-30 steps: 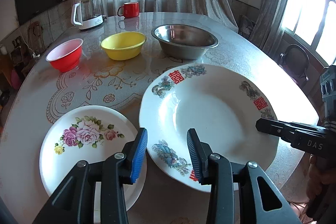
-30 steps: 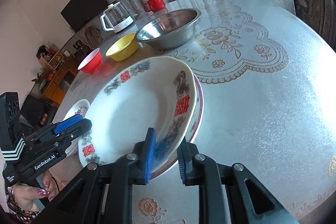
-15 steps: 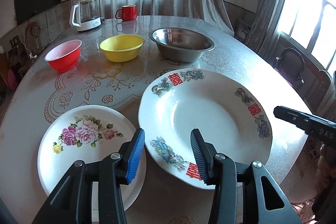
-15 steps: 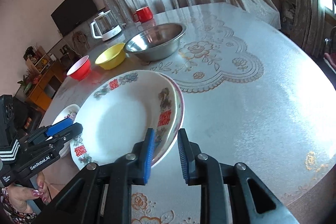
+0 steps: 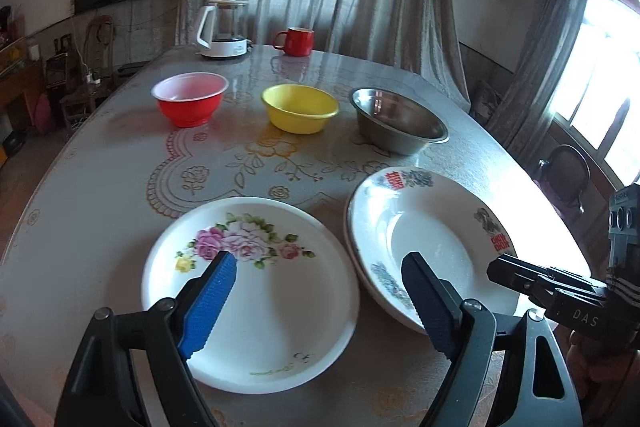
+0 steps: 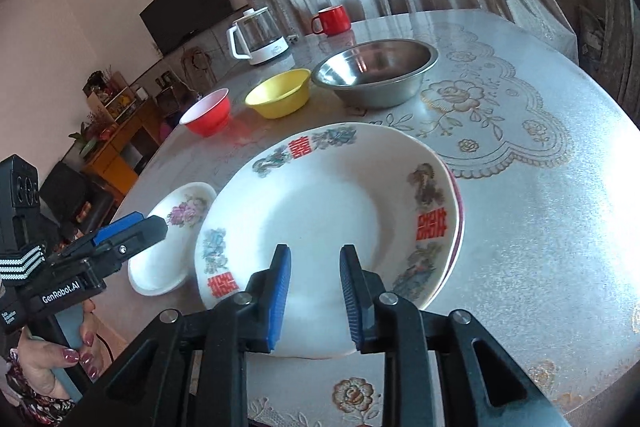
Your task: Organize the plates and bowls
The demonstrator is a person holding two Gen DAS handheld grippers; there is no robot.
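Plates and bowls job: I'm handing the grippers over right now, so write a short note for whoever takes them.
Left gripper: jaws open, just been opening, empty, over the rose plate.
Right gripper: jaws open, just been opening slightly, empty, above the dragon plate's near rim.
Done: dragon plate sits on a red-rimmed plate.
Left, probably: rose plate lies alone beside them; red bowl, yellow bowl and steel bowl stand separately in a row behind.

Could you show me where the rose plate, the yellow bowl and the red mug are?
rose plate (image 5: 256, 291): left wrist view, bare white centre.
yellow bowl (image 5: 300, 109): left wrist view, inner wall.
red mug (image 6: 334, 19): right wrist view, its side.
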